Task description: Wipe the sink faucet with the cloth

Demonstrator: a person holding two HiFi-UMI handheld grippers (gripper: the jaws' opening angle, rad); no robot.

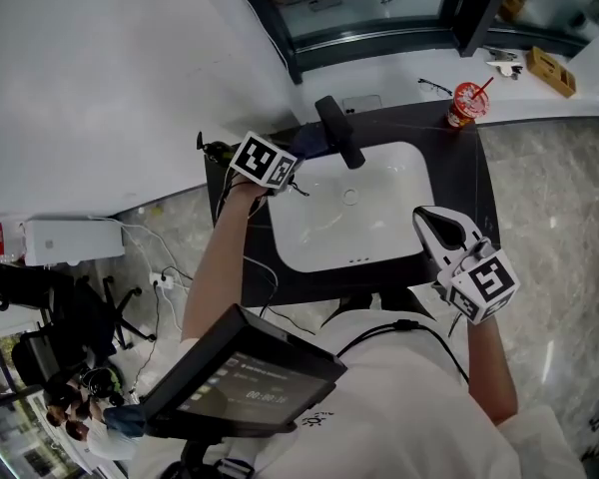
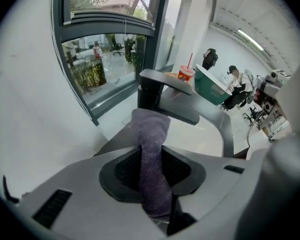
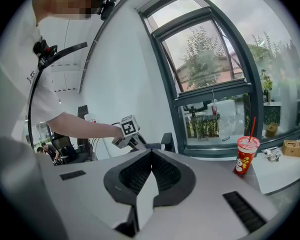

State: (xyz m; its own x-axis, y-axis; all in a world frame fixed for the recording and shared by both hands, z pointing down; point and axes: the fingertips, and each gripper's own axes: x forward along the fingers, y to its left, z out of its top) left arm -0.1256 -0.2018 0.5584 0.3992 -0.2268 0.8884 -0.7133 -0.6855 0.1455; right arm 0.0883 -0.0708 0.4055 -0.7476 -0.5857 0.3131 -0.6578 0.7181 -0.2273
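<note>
A purple-grey cloth (image 2: 151,134) stands between the jaws of my left gripper (image 2: 152,156), which is shut on it. The cloth's free end reaches close to the black faucet (image 2: 162,96); whether it touches I cannot tell. In the head view the left gripper (image 1: 285,171) sits at the white sink's (image 1: 379,247) back left corner, with the cloth (image 1: 306,144) just left of the faucet (image 1: 339,133). My right gripper (image 1: 441,228) hovers over the sink's front right corner, shut on nothing. Its jaw tips meet in the right gripper view (image 3: 150,156).
A red paper cup (image 1: 468,104) with a straw stands on the dark counter (image 1: 459,168) at the back right. A window frame (image 1: 379,38) runs behind the sink, and a white wall (image 1: 110,88) lies to the left. Small items lie on the white ledge (image 1: 539,73).
</note>
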